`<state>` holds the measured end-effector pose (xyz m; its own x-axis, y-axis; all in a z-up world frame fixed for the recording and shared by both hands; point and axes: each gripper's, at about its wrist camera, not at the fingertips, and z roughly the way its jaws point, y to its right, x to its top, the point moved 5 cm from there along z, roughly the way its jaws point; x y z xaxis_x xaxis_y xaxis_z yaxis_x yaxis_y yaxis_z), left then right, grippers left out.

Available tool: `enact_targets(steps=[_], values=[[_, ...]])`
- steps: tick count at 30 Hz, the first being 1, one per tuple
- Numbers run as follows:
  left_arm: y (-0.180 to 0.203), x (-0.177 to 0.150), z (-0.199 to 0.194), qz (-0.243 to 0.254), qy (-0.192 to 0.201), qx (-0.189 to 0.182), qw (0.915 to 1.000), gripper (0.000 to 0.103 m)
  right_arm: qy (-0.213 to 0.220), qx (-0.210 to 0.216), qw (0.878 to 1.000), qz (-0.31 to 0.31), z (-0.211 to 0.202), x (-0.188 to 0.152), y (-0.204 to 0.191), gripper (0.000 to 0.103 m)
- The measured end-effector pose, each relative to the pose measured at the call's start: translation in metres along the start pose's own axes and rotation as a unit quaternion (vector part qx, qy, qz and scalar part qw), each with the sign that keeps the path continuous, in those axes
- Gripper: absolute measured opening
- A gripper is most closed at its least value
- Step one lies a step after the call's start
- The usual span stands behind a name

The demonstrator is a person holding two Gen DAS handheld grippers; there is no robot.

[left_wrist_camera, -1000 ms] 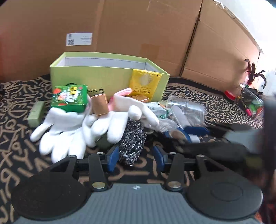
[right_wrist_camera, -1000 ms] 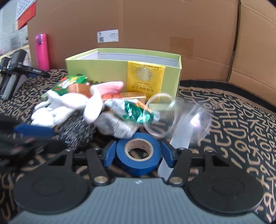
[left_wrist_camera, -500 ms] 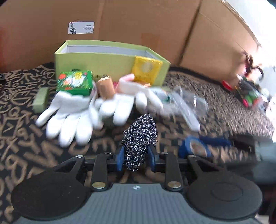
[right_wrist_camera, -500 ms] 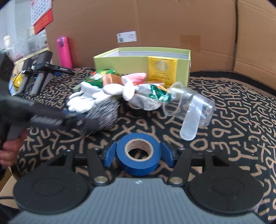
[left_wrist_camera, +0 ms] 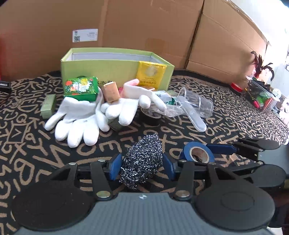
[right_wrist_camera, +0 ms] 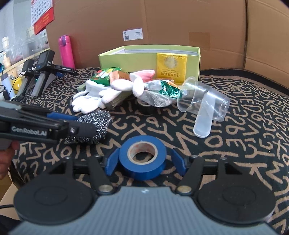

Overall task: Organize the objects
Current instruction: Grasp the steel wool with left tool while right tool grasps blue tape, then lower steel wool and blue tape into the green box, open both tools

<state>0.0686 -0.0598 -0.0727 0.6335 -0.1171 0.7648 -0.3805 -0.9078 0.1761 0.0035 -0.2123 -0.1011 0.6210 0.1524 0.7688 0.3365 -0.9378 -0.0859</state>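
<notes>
While the steel-wool scrubber (left_wrist_camera: 141, 161) and the blue tape roll (right_wrist_camera: 142, 160) lie side by side on the patterned cloth (right_wrist_camera: 252, 144) near its front edge, bare cloth separates them from the clutter of white gloves (left_wrist_camera: 86, 119) and plastic cups (right_wrist_camera: 204, 103) before the green box (left_wrist_camera: 115, 63). Both tools stand parted: the left gripper (left_wrist_camera: 141, 165) flanks the scrubber loosely, and the right gripper (right_wrist_camera: 145, 162) brackets the tape with gaps either side.

Cardboard wall (left_wrist_camera: 144, 23) behind (labelled), pink flask (right_wrist_camera: 66, 51) at left, red calendar (right_wrist_camera: 42, 15), patterned cloth (right_wrist_camera: 252, 126)
</notes>
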Motion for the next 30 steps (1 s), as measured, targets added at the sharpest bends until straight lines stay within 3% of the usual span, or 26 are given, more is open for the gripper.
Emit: enact_targets(steps=[10,18,23,30], values=[[-0.003,0.002,0.009,-0.009,0.001,-0.001,1.0,0.051,-0.015,0.004,1.0,-0.014,0.01,0.002,-0.006,0.062],[-0.007,0.003,0.0,-0.015,-0.007,-0.03,0.9994,0.041,-0.018,0.006,1.0,-0.02,0.005,0.009,-0.009,0.057],[-0.009,0.032,-0.027,-0.008,0.029,-0.049,0.9984,0.041,0.02,0.025,0.999,-0.041,-0.016,0.043,-0.011,0.057],[-0.017,0.101,-0.042,-0.024,0.102,-0.05,0.9933,0.041,0.085,0.024,0.995,-0.048,-0.03,0.113,0.006,0.057]])
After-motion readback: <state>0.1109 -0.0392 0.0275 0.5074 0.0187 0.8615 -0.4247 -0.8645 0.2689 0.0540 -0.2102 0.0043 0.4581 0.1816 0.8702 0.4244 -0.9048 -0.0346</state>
